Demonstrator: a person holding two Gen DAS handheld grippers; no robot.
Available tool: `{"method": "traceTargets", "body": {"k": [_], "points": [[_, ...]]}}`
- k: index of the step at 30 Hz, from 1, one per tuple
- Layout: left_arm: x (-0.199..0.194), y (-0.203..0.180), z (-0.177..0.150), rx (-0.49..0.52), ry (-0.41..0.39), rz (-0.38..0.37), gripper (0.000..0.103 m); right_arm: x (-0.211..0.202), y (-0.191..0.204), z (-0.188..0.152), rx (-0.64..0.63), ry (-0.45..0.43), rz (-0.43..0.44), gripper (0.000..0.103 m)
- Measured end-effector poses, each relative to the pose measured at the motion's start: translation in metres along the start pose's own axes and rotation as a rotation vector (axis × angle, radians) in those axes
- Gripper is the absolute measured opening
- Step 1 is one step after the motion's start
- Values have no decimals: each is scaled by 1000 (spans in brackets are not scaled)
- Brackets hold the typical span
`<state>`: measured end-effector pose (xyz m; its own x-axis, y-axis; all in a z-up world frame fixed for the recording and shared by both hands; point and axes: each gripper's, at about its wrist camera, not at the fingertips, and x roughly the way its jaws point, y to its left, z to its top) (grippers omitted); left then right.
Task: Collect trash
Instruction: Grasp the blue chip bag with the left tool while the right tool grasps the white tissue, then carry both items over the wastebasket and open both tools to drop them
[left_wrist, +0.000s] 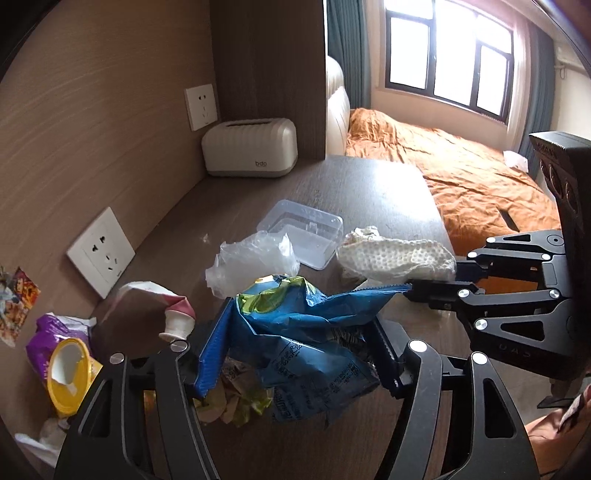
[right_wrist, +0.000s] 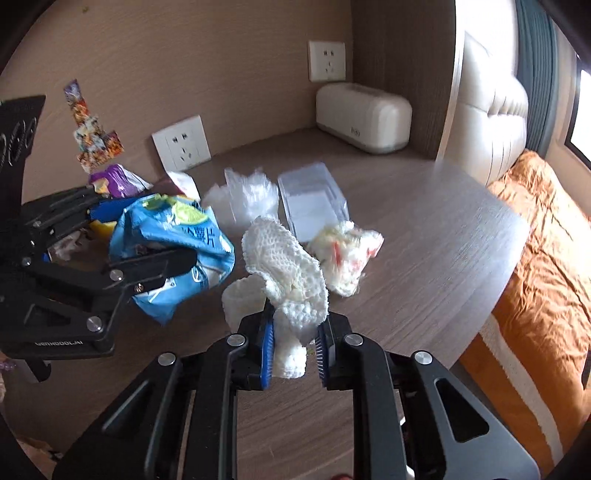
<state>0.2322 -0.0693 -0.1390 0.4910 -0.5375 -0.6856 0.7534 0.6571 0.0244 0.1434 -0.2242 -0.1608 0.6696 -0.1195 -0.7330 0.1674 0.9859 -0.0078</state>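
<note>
With the left gripper (left_wrist: 295, 354) pinching the blue chip bag (left_wrist: 295, 332) above the surface (right_wrist: 424, 229) and the right gripper (right_wrist: 293, 354) pinching white foam netting (right_wrist: 291, 273), both jaws needed firm pressure so neither slipped.

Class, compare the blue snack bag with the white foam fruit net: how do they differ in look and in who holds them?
The blue snack bag is printed, shiny film; the white foam net is plain mesh. The bag sits in the left gripper; the net in the right gripper. Both are crumpled and gripped.
</note>
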Motion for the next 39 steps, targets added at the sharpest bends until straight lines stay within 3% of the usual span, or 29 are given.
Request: {"method": "traceTargets", "body": {"k": [7, 15, 28, 39], "points": [[-43, -16, 13, 14, -76, 31, 65, -54, -5, 12, 25, -132, -8, 20], [-73, -55, 27, 42, -141, 12, 65, -104, -19, 5, 42, -235, -42, 20], [-54, -150, 47, 118, -152, -120, 66, -162, -81, -35, 133, -279, -170, 21], [-12, -240, 59, 199, -94, -225, 66, -196, -143, -80, 215, -240, -273, 21]]}}
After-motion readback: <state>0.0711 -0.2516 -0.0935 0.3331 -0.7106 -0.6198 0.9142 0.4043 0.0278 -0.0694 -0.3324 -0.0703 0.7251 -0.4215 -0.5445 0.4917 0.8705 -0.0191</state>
